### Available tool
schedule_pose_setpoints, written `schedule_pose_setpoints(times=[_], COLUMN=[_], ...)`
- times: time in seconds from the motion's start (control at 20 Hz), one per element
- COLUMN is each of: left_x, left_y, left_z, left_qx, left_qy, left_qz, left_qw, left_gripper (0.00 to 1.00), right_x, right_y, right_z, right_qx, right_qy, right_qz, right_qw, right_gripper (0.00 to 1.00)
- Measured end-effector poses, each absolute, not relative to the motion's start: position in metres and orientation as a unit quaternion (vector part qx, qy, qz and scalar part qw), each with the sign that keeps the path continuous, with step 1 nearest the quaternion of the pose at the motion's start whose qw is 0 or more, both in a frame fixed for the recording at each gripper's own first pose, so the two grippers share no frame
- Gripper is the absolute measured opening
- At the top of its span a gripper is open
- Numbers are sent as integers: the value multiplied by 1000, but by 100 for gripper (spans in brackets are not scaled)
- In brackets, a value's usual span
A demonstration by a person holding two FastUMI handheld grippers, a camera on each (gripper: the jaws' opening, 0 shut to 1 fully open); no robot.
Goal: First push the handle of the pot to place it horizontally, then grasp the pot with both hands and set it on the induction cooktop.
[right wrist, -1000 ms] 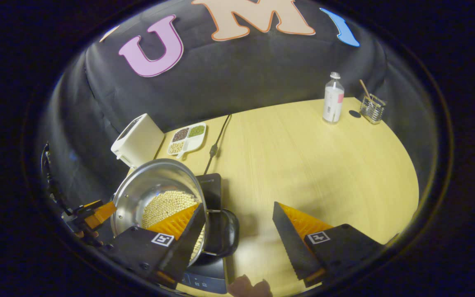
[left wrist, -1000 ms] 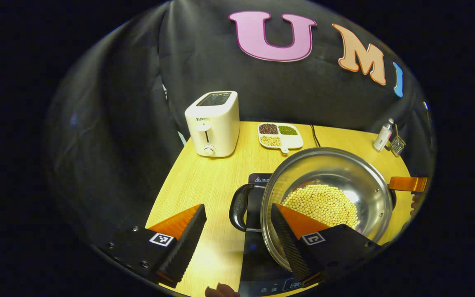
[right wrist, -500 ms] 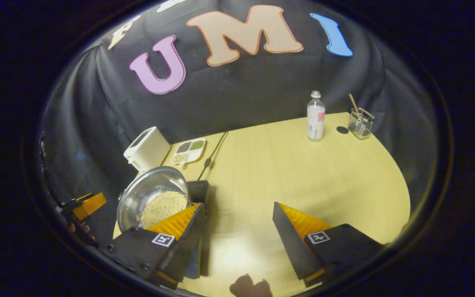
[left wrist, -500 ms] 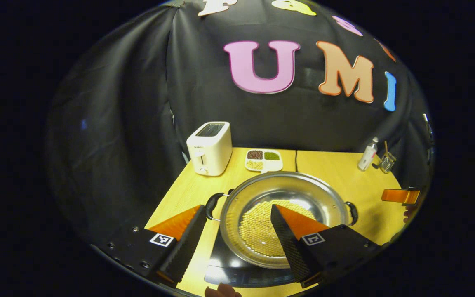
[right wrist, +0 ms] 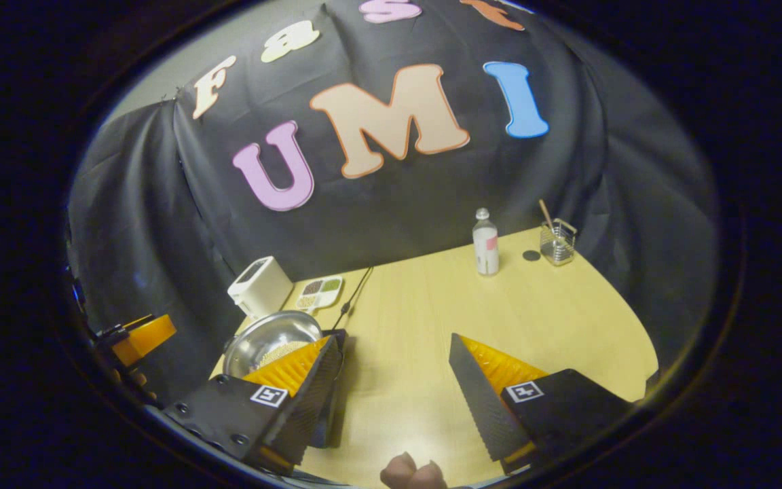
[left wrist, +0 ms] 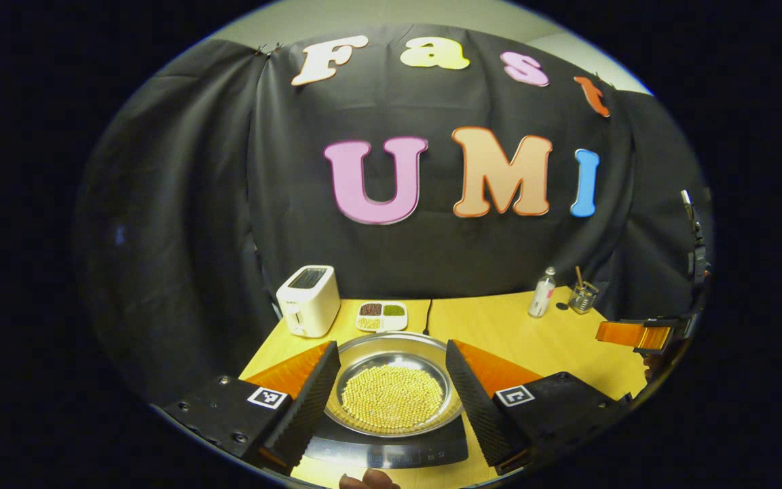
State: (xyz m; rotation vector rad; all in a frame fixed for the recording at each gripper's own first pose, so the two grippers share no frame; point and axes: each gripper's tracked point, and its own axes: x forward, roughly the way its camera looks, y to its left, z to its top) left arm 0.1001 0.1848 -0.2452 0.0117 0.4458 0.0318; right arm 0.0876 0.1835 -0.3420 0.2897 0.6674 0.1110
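Observation:
A steel pot [left wrist: 391,348] holding pale yellow beans sits on the black induction cooktop [left wrist: 391,449] at the table's near edge. My left gripper [left wrist: 391,349] hovers above and in front of the pot, open, with nothing between its fingers, which hide the pot's side handles. In the right gripper view the pot [right wrist: 265,337] and the cooktop [right wrist: 341,334] lie at the lower left, partly behind one finger. My right gripper [right wrist: 392,339] is open over bare table to the right of the pot. The other gripper [right wrist: 140,336] shows at the left edge.
A white toaster [left wrist: 308,300] and a divided dish of beans [left wrist: 382,316] stand behind the pot. A bottle [right wrist: 485,243] and a wire holder [right wrist: 557,241] stand at the far right of the table. A black cord [right wrist: 354,299] runs back from the cooktop.
Both grippers have drawn back and up from the pot, staying open. The pot now rests level on the cooktop and looks smaller and farther off.

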Motion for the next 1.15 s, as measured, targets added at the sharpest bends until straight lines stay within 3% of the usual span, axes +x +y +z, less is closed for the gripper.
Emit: schedule_pose_setpoints(times=[0.15,0.2,0.45,0.5,0.55,0.6,0.65,0.7,0.8,1.15], left_x=[78,68,21,15,10,8,6,2,-4,-21], left_y=[173,167,130,126,124,122,120,115,110,19], left_z=[-200,-189,-152,-143,-129,-114,-99,-85,-57,-4], left_qx=[-5,-13,-47,-41,-36,-32,-29,-25,-13,1], left_qy=[181,171,145,138,126,111,95,83,54,-2], left_qz=[8,5,-27,-31,-31,-31,-30,-31,-26,-73], left_qw=[983,985,988,989,991,993,995,996,998,997], left_gripper=[96,96,94,99,94,94,93,93,95,93], right_x=[53,40,-16,-25,-30,-35,-37,-39,-41,-60], right_y=[178,175,155,157,156,154,153,152,148,84], right_z=[-292,-277,-204,-188,-174,-159,-144,-131,-105,-48], right_qx=[152,149,100,88,79,71,66,64,63,31], right_qy=[290,279,222,213,202,189,175,162,139,77], right_qz=[56,59,51,52,54,55,56,58,63,50], right_qw=[943,947,969,972,975,978,981,983,986,995], right_gripper=[94,100,99,99,99,93,93,99,94,93])
